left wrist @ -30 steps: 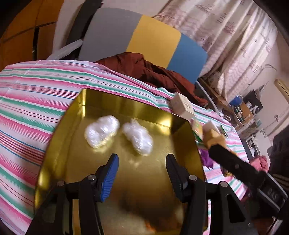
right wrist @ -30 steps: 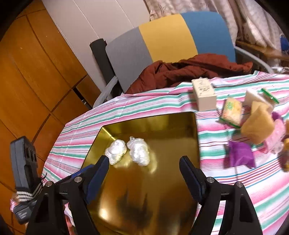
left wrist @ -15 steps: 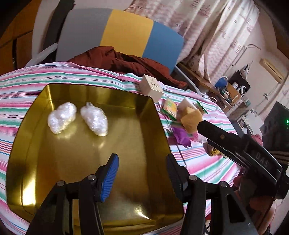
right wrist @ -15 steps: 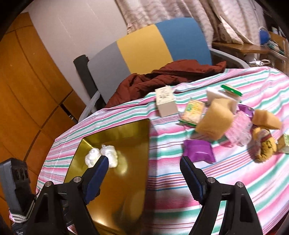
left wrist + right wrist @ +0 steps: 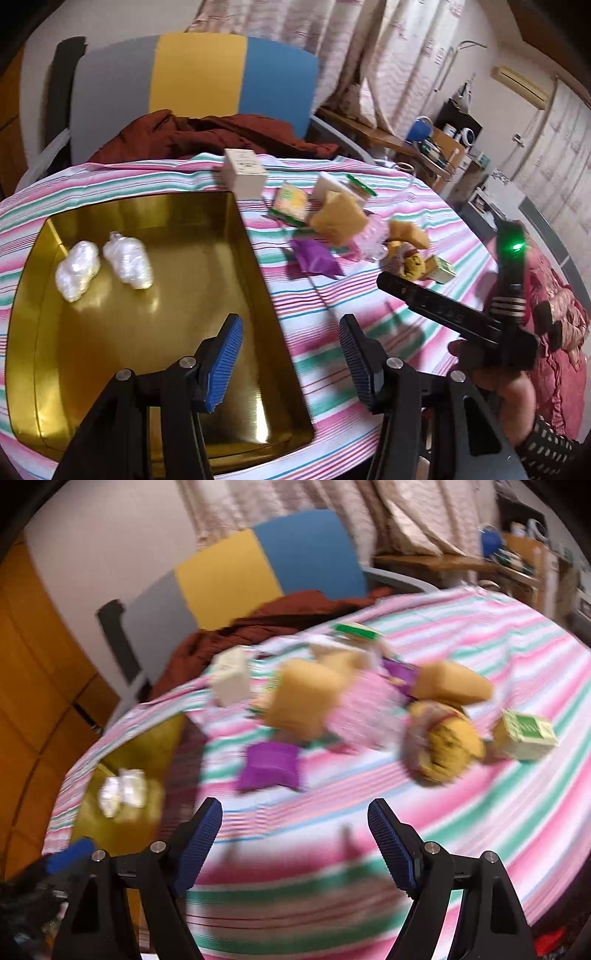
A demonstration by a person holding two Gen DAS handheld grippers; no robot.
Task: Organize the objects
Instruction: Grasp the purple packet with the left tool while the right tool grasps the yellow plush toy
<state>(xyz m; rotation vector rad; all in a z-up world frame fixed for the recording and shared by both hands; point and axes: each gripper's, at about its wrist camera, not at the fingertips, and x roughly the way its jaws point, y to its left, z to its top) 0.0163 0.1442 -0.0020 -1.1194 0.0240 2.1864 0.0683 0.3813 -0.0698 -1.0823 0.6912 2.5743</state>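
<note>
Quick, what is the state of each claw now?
Left claw: open, holding nothing.
Right claw: open, holding nothing.

- One gold tray (image 5: 147, 332) on the striped desk (image 5: 369, 317), at 9 o'clock in the left wrist view
- Two clear-wrapped white bundles (image 5: 78, 270) (image 5: 128, 263) side by side in the tray
- One purple packet (image 5: 317, 257)
- One pale upright box (image 5: 244, 177) at 12 o'clock
- Two tan sponge-like blocks (image 5: 339, 218) (image 5: 409, 233)
- One small green-and-cream carton (image 5: 441, 269) at 3 o'clock
- One green-edged flat packet (image 5: 291, 204)
- Two grippers (image 5: 290, 363) (image 5: 295, 843), both with jaws apart, holding nothing
</note>
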